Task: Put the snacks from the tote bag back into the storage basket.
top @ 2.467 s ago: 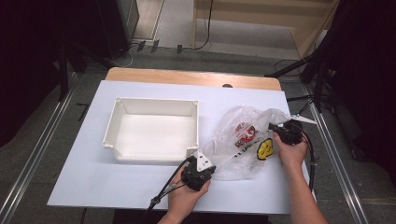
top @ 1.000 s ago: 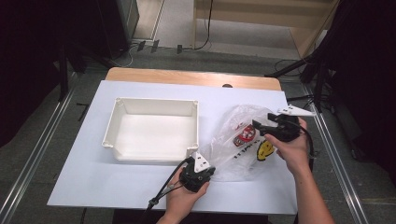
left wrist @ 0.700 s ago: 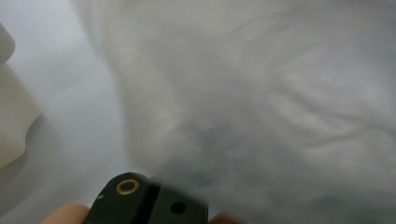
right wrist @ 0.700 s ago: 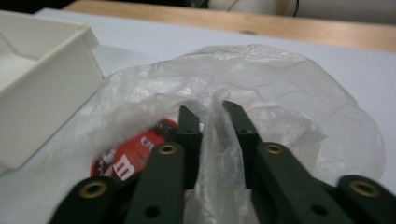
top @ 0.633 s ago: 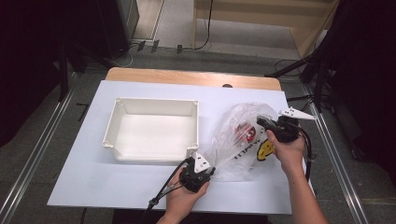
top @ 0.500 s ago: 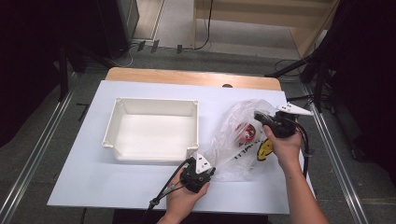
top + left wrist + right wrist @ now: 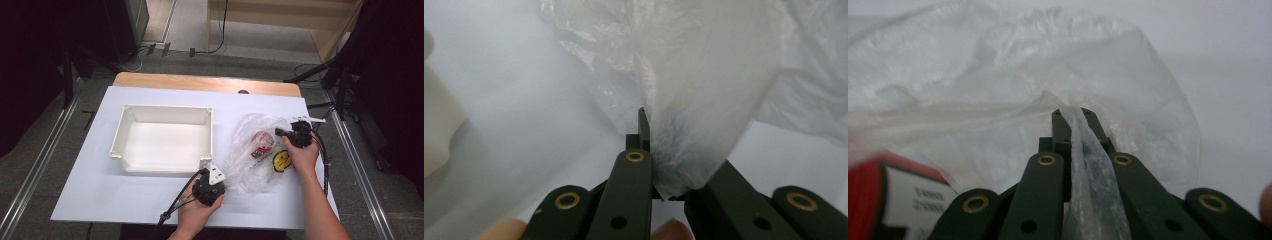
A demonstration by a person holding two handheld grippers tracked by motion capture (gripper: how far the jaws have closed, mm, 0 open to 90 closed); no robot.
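1. Between the jaws of the left gripper (image 7: 650, 150) a pinched fold of the clear plastic bag (image 7: 255, 150) is clamped at its near corner, apparently to anchor it on the desk (image 7: 90, 190).
2. Closed likewise, the jaws of the right gripper (image 7: 1073, 125) nip a thin ridge of film at the bag's far right edge, probably to spread or open it.
3. Inside the bag lie a red-and-white packet (image 7: 261, 141) and a yellow round item (image 7: 281, 160); the white tray (image 7: 165, 165) stands just left, apart from the bag.
4. Compared with the earlier frames, the right gripper has shifted up and inward along the bag, while the left has stayed put.
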